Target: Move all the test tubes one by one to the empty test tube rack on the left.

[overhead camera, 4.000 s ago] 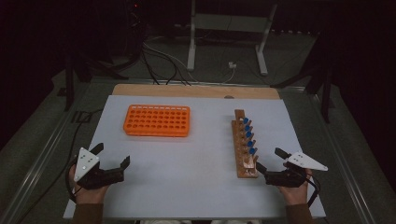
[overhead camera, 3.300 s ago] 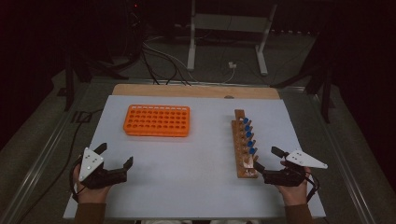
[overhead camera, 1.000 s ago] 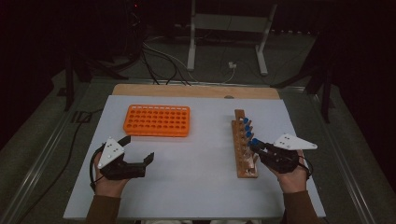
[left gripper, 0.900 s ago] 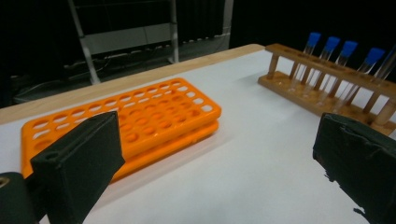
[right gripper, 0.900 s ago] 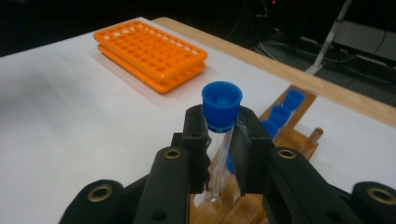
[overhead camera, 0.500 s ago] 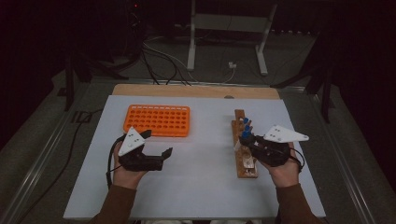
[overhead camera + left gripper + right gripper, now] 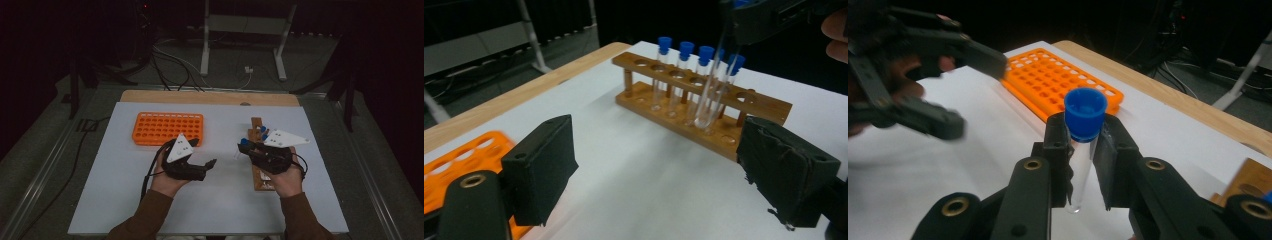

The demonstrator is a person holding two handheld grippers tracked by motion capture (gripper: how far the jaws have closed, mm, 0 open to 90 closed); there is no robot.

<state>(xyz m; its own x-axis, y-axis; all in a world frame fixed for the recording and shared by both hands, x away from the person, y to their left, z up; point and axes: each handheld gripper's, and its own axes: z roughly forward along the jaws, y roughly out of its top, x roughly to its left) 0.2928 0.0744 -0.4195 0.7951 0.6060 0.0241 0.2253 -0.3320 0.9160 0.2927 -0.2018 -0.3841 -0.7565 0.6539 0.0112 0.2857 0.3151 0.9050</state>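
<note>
At the table's three o'clock side, above the wooden rack: right gripper clamped on a clear test tube just under its blue cap, tube upright, lifted out of the rack, its rounded bottom hanging free beside the row of capped tubes left standing in the holes. At centre, toward nine o'clock from the rack: left gripper empty, jaws spread wide, pointed at the rack. At eleven o'clock: orange rack, every hole vacant, probably the tube's destination.

Likely trouble from here: narrow hold near the cap, smooth tube, so a slip or swing under a quick move; a knock of the hanging end against the neighbouring tubes or the wooden rail; a poor handover if the wide jaws close off-centre or press the tube sideways; a missed hole at the orange rack, given their close spacing.

Underneath: pale matte sheet over a wooden board, edge bare at twelve o'clock. Beyond: dark room, cables on the floor, a metal stand.
</note>
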